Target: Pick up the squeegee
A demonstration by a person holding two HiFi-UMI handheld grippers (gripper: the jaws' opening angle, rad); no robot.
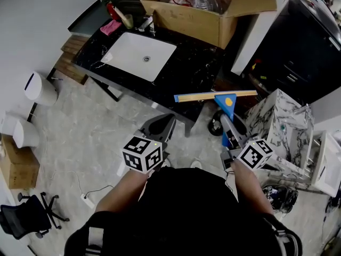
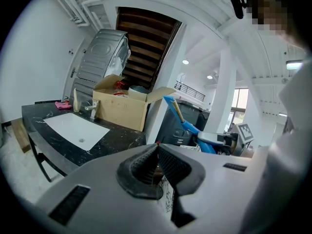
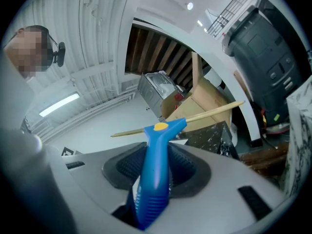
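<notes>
Right gripper view: squeegee handle [image 3: 153,179] clamped in right gripper [image 3: 157,155]; left gripper [image 2: 156,150] closed.

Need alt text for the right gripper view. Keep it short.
The right claw grips a blue squeegee by its handle, with the pale blade bar running crosswise beyond the jaws. Behind it are an open cardboard box and a black marbled countertop.
</notes>
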